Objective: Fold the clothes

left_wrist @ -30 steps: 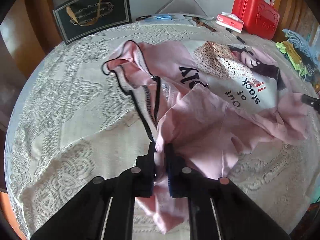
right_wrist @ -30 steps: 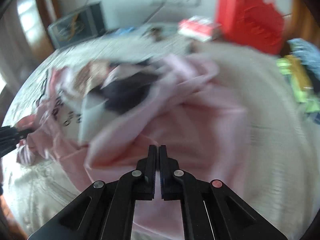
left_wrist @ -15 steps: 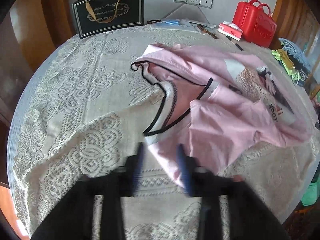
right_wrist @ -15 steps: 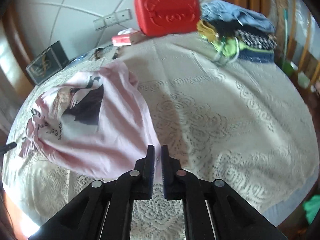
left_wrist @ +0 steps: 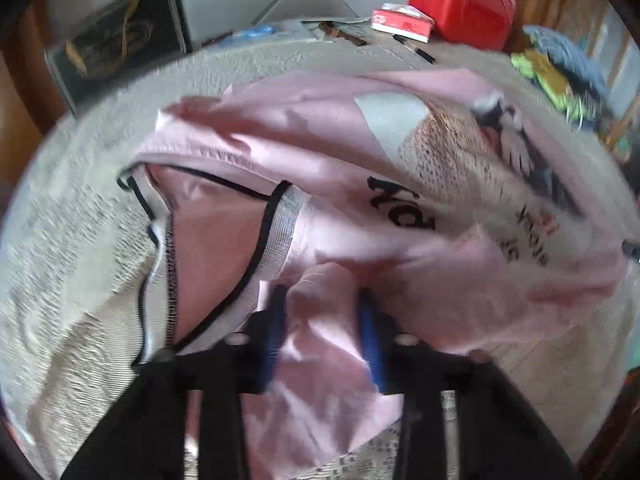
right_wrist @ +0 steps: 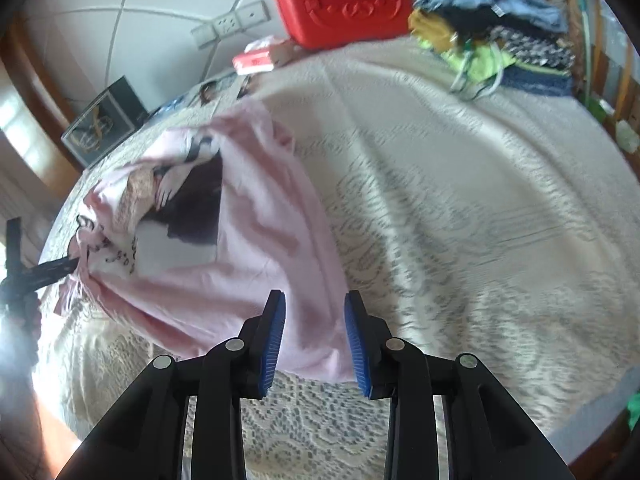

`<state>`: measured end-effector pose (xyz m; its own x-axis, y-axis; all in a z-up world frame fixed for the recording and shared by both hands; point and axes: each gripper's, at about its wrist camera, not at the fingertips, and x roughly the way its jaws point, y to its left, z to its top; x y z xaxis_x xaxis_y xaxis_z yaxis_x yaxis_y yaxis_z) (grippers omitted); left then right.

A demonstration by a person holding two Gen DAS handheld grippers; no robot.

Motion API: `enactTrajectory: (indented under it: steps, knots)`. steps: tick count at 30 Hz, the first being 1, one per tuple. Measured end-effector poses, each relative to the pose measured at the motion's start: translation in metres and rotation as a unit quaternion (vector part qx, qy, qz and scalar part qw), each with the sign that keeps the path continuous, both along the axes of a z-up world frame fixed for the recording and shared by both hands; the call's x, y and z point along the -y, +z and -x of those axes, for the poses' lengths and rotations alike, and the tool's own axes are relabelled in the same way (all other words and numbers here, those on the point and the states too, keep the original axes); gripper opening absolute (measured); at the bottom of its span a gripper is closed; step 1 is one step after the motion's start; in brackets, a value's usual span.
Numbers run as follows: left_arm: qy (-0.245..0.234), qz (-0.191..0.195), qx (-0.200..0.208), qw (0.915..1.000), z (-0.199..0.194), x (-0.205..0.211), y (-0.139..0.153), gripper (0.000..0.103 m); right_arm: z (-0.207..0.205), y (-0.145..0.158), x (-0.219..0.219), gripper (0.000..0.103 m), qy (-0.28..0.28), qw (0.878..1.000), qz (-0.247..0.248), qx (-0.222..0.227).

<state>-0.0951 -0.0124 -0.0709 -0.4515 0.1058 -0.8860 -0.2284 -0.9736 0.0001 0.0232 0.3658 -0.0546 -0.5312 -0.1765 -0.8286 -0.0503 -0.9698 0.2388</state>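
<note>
A pink printed T-shirt (left_wrist: 360, 184) lies crumpled on the lace tablecloth (left_wrist: 76, 280), its black-trimmed neckline at the left. My left gripper (left_wrist: 322, 312) is open, its blue-padded jaws on either side of a pink fabric fold. In the right wrist view the same shirt (right_wrist: 248, 248) lies at the left, and my right gripper (right_wrist: 315, 316) is open over its near hem, with pink cloth between the jaws. The left gripper's tip (right_wrist: 48, 270) shows at the shirt's far left edge.
A red case (right_wrist: 344, 0) and a red-and-white box (right_wrist: 256, 60) stand at the back by the wall. A black gift bag (left_wrist: 116, 40) leans at the back left. A pile of folded clothes (right_wrist: 500, 36) lies at the back right. The tablecloth (right_wrist: 460, 220) spreads to the right.
Both grippers went from shut to open. The left one let go of the pink fabric, drew back, then came in close over a fold. The right one has dropped nearer the hem.
</note>
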Motion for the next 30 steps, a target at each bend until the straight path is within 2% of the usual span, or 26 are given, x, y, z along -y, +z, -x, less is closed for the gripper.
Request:
enactTrajectory:
  steps: [1,3,5,10,15,17,18,19,21,25,30]
  knots:
    - [-0.002,-0.005,0.002,1.0000,-0.006,0.000,0.002,0.006,0.003,-0.007,0.003,0.031,0.005,1.000,-0.005,0.009]
    - [-0.006,-0.013,0.004,0.9999,-0.018,0.005,0.007,0.006,0.006,-0.018,0.008,0.031,0.014,0.999,-0.020,0.021]
    - [-0.001,-0.010,-0.011,0.9999,-0.036,0.014,0.019,0.006,0.006,-0.020,0.010,0.031,0.013,0.999,-0.034,0.013]
    - [-0.016,-0.033,-0.040,0.9985,-0.095,0.036,0.060,0.006,0.002,-0.021,0.005,0.031,0.011,1.000,-0.021,0.012]
    - [-0.052,-0.045,0.015,0.9975,-0.126,0.041,0.061,0.008,-0.001,-0.020,0.005,0.031,0.017,0.999,-0.024,0.022]
    - [-0.047,-0.032,0.007,0.9983,-0.125,0.039,0.065,0.020,0.000,-0.018,0.006,0.031,0.019,0.999,-0.029,0.031]
    - [-0.036,-0.029,-0.002,0.9989,-0.119,0.041,0.070,0.038,0.001,-0.018,0.006,0.031,0.020,0.999,-0.032,0.036]
    - [-0.025,-0.038,-0.009,0.9989,-0.113,0.045,0.074,0.061,0.002,-0.017,0.007,0.031,0.021,0.998,-0.036,0.041]
    - [-0.002,-0.053,-0.023,0.9983,-0.097,0.052,0.082,0.078,0.004,-0.014,0.008,0.031,0.020,0.998,-0.044,0.044]
    - [0.042,-0.058,-0.036,0.9968,-0.050,0.065,0.090,0.078,0.012,0.003,0.002,0.031,0.015,0.999,-0.041,0.029]
    - [0.110,-0.037,-0.021,0.9930,0.039,0.085,0.070,0.078,0.056,0.031,-0.001,0.031,0.012,0.999,-0.031,0.012]
